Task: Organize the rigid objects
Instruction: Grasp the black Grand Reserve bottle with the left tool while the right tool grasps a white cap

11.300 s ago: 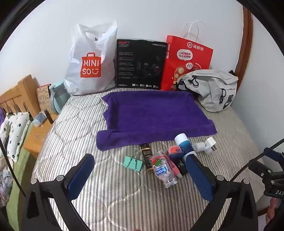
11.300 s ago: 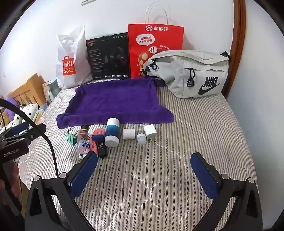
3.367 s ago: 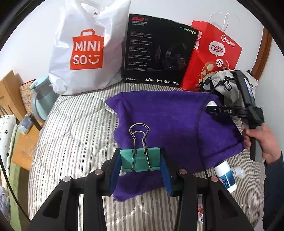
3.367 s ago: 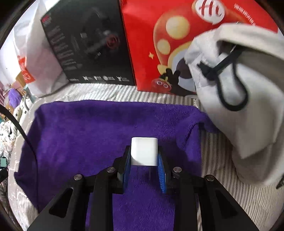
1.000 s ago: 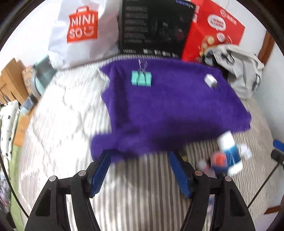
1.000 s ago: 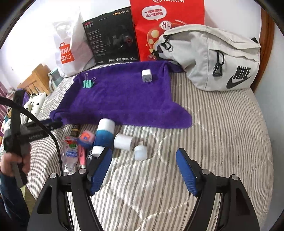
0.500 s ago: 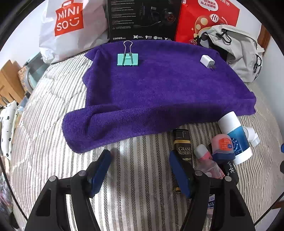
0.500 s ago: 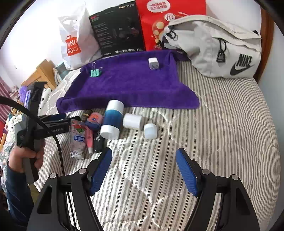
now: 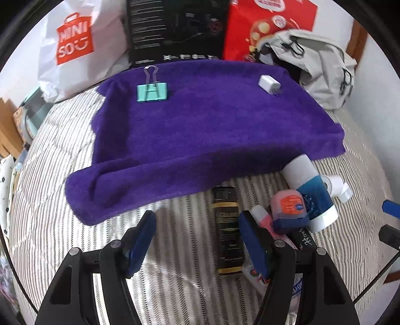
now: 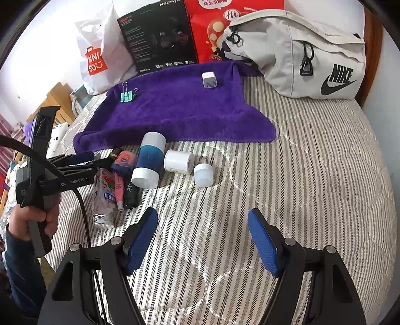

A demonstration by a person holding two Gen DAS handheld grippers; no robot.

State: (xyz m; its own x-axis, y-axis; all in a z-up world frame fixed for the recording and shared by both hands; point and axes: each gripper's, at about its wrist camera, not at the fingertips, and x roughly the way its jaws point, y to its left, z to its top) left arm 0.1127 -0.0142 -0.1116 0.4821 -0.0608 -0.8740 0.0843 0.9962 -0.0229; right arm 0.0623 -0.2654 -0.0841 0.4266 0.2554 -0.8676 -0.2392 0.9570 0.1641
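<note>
Left wrist view: left gripper (image 9: 196, 231) spread wide, holding nothing. Flat black gold-labelled box (image 9: 228, 228) lay just right of centre between the fingers, long axis running straight ahead.

Right wrist view: right gripper (image 10: 202, 240) equally open, empty, well short of white squat cylinder (image 10: 179, 161). Left clearly nearer the clutter.

In the left wrist view, the blue-padded right finger (image 9: 252, 247) covers part of a clear plastic bottle with a printed label (image 9: 295, 287) and the pink tube (image 9: 262, 217) beside it. The black rectangular box with gold lettering (image 9: 228, 225) is blurred, its print unreadable. The black carton (image 9: 175, 27) and red paper bag (image 9: 270, 22) are cut off at the top edge. In the right wrist view, the person's hand (image 10: 35, 220) is partly cut off at the left edge.
</note>
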